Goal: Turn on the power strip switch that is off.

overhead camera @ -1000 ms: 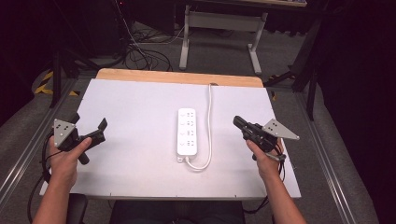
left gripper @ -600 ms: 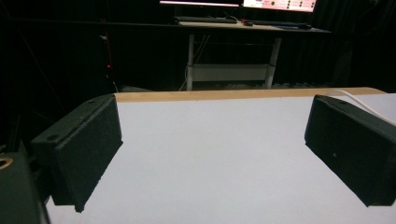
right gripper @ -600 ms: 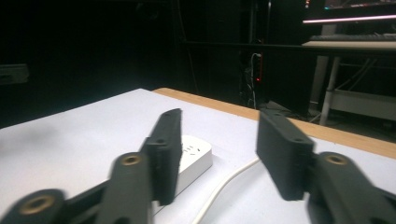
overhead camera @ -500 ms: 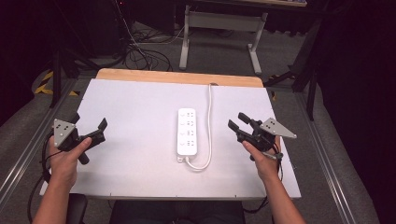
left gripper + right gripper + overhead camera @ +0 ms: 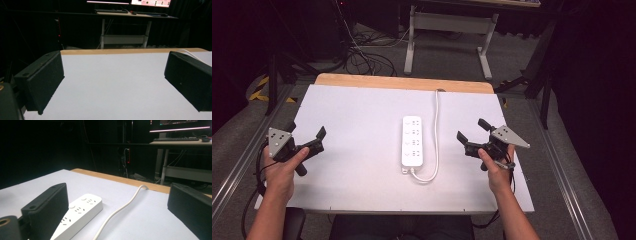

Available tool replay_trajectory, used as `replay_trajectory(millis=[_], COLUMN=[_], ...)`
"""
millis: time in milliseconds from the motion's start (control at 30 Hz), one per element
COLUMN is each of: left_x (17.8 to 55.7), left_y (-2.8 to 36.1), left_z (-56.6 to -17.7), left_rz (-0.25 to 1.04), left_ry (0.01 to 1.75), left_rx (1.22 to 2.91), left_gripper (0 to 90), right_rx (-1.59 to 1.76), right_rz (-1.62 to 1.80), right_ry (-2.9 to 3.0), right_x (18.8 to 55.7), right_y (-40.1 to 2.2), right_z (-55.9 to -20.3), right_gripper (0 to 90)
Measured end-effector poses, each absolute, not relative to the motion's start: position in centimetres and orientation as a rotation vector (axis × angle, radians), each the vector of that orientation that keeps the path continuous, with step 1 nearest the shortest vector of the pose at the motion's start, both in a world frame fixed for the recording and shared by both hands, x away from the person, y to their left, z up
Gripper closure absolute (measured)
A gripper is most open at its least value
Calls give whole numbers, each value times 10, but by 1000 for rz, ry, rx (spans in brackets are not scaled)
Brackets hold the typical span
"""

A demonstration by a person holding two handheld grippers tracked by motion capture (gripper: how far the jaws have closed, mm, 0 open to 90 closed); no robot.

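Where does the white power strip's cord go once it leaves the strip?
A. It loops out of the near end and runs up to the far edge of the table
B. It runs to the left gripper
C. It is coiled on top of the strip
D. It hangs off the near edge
A: the cord curls out of the near end of the power strip, passes along its right side and crosses the table to the far wooden edge.

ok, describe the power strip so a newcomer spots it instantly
Start at the white table with the wooden far edge. Near its middle, between the two grippers, lies the power strip: a long white bar with rows of sockets, its white cord looping back over the far edge.
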State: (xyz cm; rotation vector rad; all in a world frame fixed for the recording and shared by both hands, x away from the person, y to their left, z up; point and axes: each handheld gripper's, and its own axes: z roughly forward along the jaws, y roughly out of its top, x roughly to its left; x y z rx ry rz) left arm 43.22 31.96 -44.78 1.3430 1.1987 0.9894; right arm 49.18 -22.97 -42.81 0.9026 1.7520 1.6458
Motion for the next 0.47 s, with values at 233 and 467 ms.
replay_trajectory(millis=[233, 467], left_x=[432, 432], left_y=[319, 320], left_z=[-448, -448], left_rz=[989, 990], left_ry=[1197, 1199], left_rx=[1344, 1344], left_gripper=[27, 27], right_rx=[906, 914], right_rz=[1641, 1623], right_ry=[1744, 1743], right_x=[491, 493], right_y=[-231, -232], right_z=[-428, -429], right_gripper=[28, 25])
